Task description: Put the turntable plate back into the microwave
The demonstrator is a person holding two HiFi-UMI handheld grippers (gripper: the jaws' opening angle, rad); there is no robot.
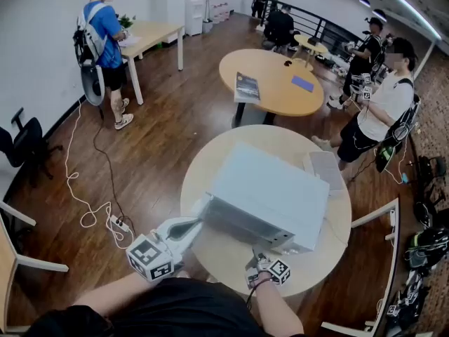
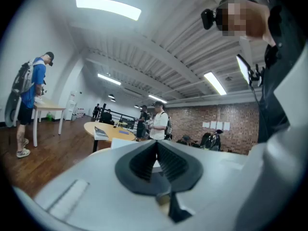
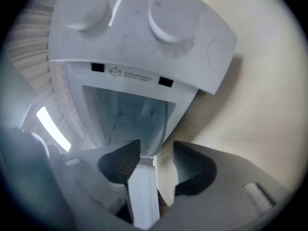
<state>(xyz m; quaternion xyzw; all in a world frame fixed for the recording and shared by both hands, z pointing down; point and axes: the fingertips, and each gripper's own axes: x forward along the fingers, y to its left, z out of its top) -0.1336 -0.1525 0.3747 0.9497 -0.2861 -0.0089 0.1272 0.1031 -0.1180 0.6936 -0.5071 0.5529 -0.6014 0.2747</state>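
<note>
Door edge btwn R gripper jaws

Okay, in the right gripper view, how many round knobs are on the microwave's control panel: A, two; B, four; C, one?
A: the microwave panel shows two round knobs, one beside the other.

Dark wood plank floor, white wall at left, red brick wall far off, long ceiling strip lights, round pale wooden worktop nearest, round light-wood table behind, rectangular white-legged wooden table, black office chair.
</note>
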